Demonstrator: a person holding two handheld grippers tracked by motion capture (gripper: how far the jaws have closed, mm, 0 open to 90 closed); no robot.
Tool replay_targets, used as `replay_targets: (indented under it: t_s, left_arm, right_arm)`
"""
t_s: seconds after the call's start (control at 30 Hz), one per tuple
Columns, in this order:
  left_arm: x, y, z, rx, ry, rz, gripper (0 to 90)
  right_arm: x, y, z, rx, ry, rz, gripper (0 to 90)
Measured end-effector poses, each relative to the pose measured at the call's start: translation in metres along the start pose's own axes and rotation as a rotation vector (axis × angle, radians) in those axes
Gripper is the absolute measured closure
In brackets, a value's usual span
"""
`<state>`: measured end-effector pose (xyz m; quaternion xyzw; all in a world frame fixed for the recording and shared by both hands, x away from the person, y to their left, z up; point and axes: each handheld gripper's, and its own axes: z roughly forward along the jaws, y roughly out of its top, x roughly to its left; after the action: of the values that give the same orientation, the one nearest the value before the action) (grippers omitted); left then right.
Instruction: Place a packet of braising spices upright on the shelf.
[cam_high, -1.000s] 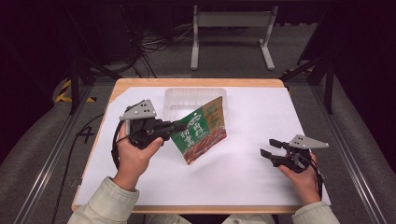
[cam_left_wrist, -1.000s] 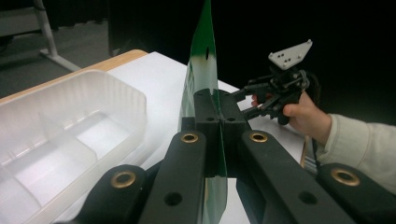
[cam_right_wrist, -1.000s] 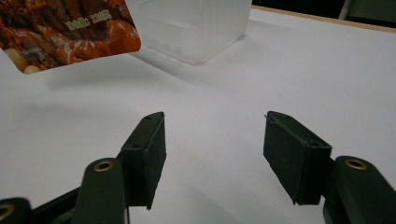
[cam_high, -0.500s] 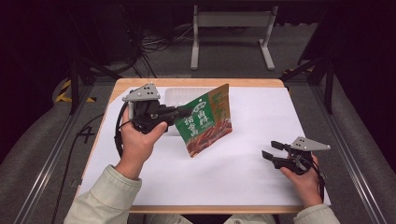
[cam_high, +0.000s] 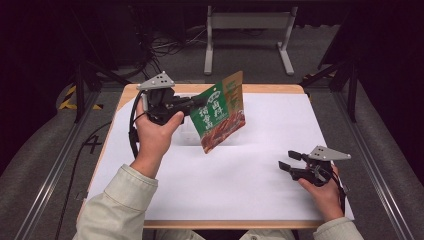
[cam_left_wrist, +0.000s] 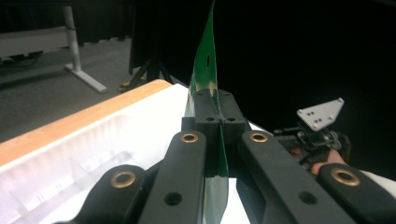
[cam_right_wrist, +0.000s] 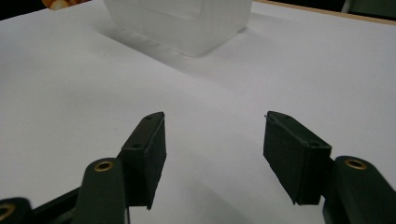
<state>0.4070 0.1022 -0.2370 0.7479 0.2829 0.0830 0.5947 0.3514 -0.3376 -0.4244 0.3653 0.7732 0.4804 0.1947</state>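
Left gripper, jaws pinched on the green snack pouch, has lifted it higher and farther out than a second ago, now above the clear tray; likely a placing move. Beneath lies white table; behind, dark floor. Right gripper rests spread, well apart.

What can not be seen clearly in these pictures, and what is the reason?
- Clear plastic tray, high view: mostly hidden behind the green snack pouch and the left gripper.
- Pouch print, left gripper view: pouch is edge-on.
- Tray inside, right gripper view: top cut off by the frame edge.
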Motion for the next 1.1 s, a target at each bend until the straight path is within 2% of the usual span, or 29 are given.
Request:
replay_targets:
  t_s: [0.03,0.23,0.47,1.1]
  left_arm:
    - [0.002,0.002,0.001,-0.011,0.017,0.005,90.0]
    - [0.01,0.008,0.006,-0.034,0.037,-0.008,89.9]
    - [0.017,0.011,0.015,-0.038,0.067,-0.012,90.0]
    - [0.036,0.025,0.051,-0.073,0.106,-0.055,89.9]
  right_arm:
    - [0.0,0.0,0.0,0.001,0.0,0.002,39.3]
    - [-0.001,0.0,0.0,0.001,-0.002,0.005,39.3]
    - [-0.001,-0.001,-0.001,0.001,-0.004,0.005,39.3]
    - [-0.003,-0.01,-0.019,-0.009,-0.041,0.033,39.3]
